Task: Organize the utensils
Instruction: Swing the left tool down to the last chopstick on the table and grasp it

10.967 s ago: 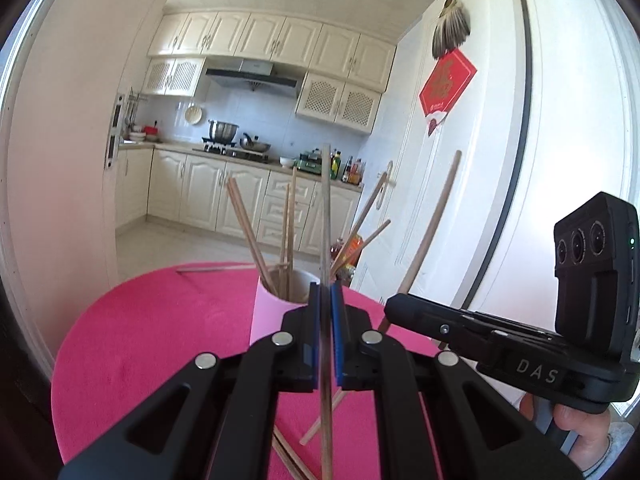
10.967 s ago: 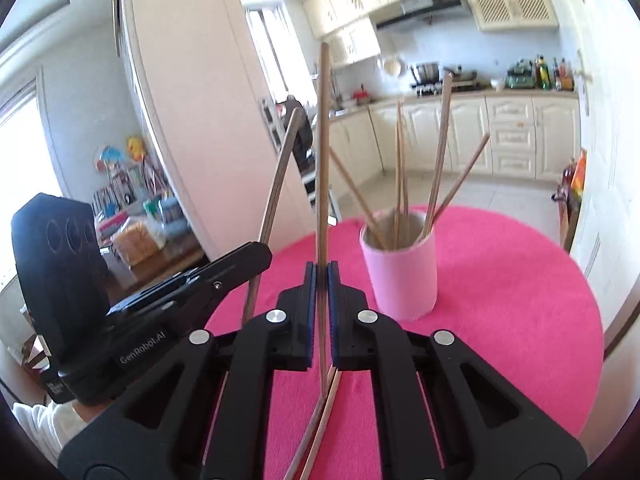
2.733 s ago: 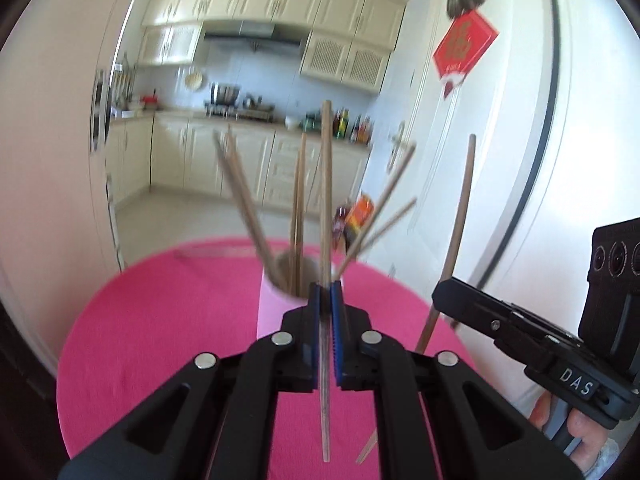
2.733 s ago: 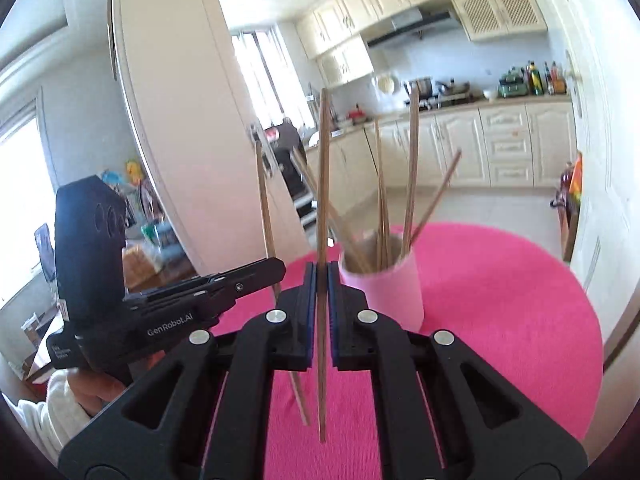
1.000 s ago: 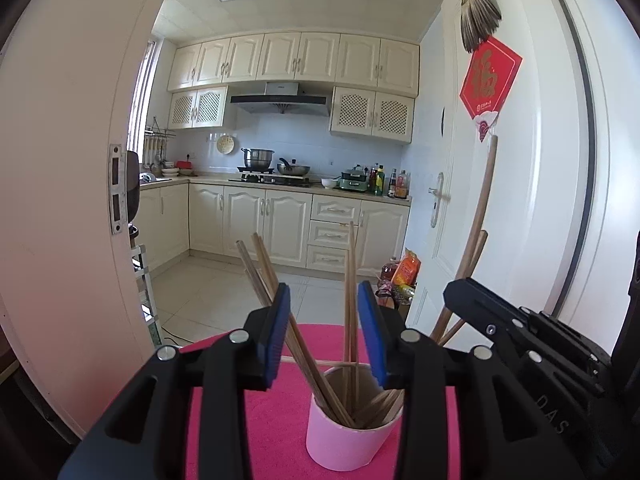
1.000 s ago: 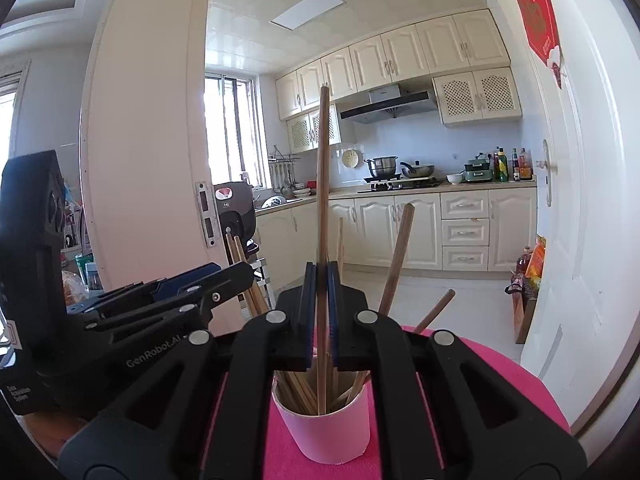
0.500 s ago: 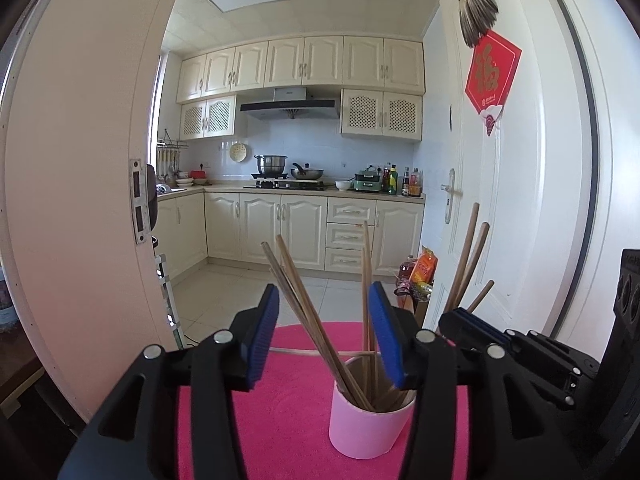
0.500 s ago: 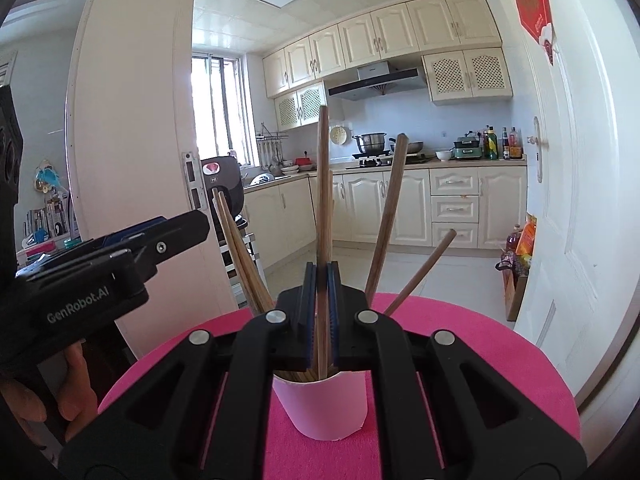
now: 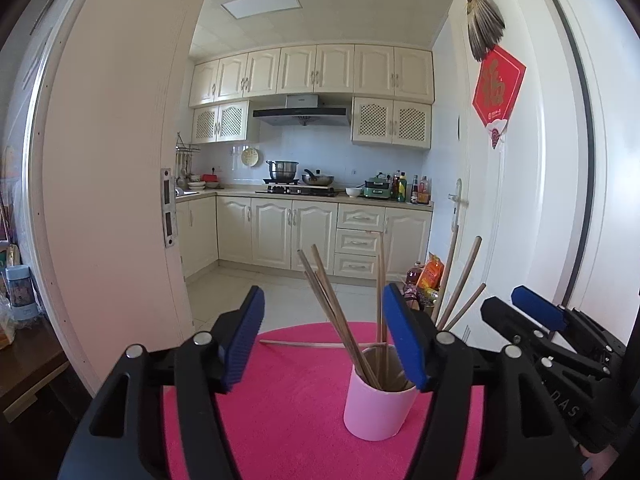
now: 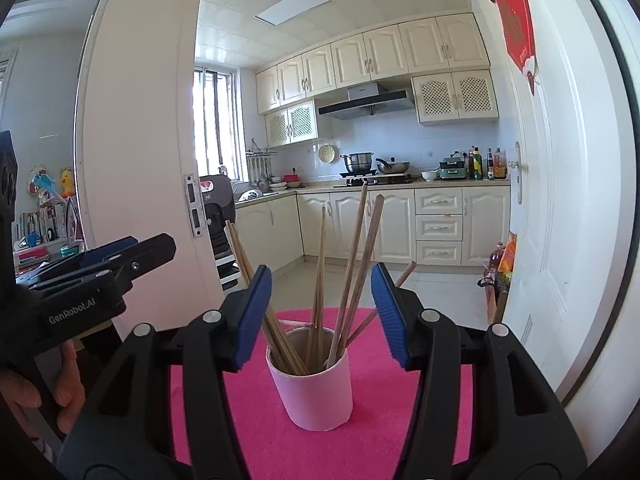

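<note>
Both grippers let go; the sticks stand in the cup.

Left view: the left gripper (image 9: 322, 344) has its fingers opening with nothing between them. The pink cup (image 9: 376, 408) of sticks (image 9: 340, 320) stands on the pink bench (image 9: 280, 420). One stick (image 9: 304, 345) lies behind the cup, still to put away.
Right view: the right gripper (image 10: 316, 316) is opening too, empty. A second ago it pinched a stick; that stick is in the cup now.
</note>
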Demonstrator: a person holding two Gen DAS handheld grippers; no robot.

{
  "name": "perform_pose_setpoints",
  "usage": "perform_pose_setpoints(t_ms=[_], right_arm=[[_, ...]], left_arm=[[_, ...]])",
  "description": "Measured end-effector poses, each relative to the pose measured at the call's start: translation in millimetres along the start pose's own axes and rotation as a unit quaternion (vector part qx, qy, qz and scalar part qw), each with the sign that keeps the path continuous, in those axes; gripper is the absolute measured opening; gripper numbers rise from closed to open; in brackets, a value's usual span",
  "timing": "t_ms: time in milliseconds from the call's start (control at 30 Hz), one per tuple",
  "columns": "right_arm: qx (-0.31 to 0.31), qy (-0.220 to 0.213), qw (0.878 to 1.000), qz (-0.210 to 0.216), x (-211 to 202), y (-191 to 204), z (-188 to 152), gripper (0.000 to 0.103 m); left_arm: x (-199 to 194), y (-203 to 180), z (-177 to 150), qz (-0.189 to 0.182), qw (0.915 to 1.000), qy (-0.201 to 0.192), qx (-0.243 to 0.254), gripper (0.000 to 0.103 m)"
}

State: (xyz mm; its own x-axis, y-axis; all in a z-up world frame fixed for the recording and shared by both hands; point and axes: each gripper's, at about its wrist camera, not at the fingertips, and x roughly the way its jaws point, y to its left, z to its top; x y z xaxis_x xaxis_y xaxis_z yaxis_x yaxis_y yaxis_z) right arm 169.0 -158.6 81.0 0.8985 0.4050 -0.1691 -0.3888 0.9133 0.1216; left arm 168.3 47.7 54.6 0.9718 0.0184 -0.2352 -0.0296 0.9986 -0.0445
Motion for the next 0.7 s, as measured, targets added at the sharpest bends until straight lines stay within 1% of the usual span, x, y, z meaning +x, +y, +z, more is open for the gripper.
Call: perform_pose_setpoints(t_ms=[100, 233, 367, 467, 533, 600, 633, 700], right_arm=[[-0.010, 0.004, 1.000, -0.009, -4.7, -3.9, -0.5, 0.053], [-0.018, 0.011, 1.000, -0.023, -7.2, -15.1, -2.6, 0.054], [-0.016, 0.020, 0.999, -0.035, -1.8, -32.1, -8.4, 0.055], [-0.017, 0.025, 0.999, -0.042, 9.1, -43.4, -13.4, 0.055], [-0.017, 0.027, 0.998, -0.052, 20.7, -53.3, -15.6, 0.055], [-0.011, 0.031, 0.997, -0.063, 35.8, -66.8, -15.4, 0.055], [-0.007, 0.035, 0.997, -0.068, 44.1, -74.1, -13.3, 0.055], [-0.003, 0.043, 0.996, -0.078, 59.5, -87.4, -7.6, 0.055]], left_arm=[[-5.1, 9.2, -2.3, 0.008, 1.0000, 0.005, -0.002, 0.062], [-0.3, 25.4, -7.4, 0.025, 0.9992, 0.028, -0.011, 0.062], [20.2, 45.0, -18.0, 0.034, 0.9970, 0.062, -0.033, 0.063], [48.9, 60.5, -30.0, 0.045, 0.9935, 0.091, -0.052, 0.063], [72.9, 72.3, -38.6, 0.042, 0.9898, 0.116, -0.072, 0.063], [101.5, 85.9, -48.2, 0.044, 0.9834, 0.148, -0.097, 0.063], [117.3, 93.2, -52.3, 0.046, 0.9791, 0.165, -0.109, 0.063], [150.4, 108.6, -58.3, 0.033, 0.9685, 0.202, -0.141, 0.062]])
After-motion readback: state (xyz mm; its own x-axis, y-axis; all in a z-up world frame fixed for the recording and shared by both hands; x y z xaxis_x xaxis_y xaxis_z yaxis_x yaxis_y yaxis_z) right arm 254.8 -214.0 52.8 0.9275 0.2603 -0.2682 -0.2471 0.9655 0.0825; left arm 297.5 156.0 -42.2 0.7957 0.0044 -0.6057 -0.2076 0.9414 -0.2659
